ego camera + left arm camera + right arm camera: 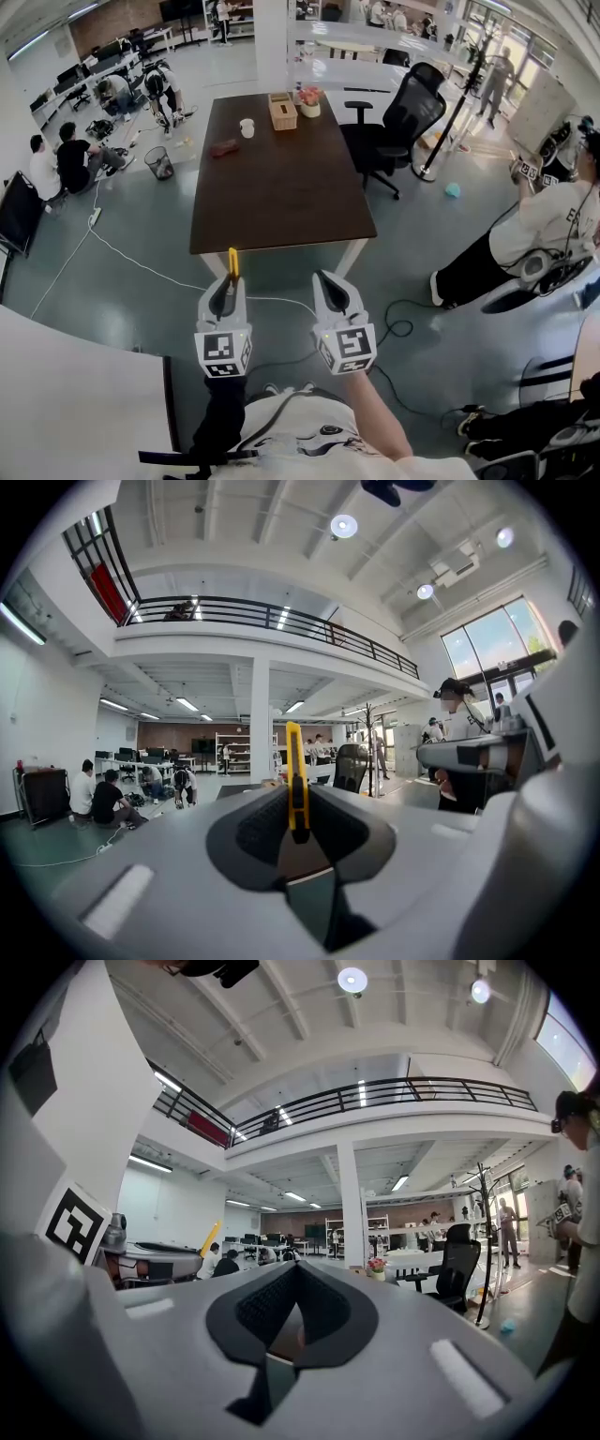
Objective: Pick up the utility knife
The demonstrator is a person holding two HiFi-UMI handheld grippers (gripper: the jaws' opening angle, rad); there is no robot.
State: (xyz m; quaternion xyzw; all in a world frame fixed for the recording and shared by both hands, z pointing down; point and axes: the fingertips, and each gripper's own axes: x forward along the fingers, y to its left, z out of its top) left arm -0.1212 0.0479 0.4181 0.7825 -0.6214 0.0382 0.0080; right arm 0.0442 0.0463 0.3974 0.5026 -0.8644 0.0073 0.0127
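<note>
Office; utility knife (296, 772) within left claw (226, 291)

No readable text, brand or number anywhere you looked. The only signs were black-and-white square markers (223, 350) on the cubes of your left gripper (226, 284) and right gripper (329, 284), patterns without letters. Dark print on a shirt (561, 223) right of the right gripper was too blurred.
</note>
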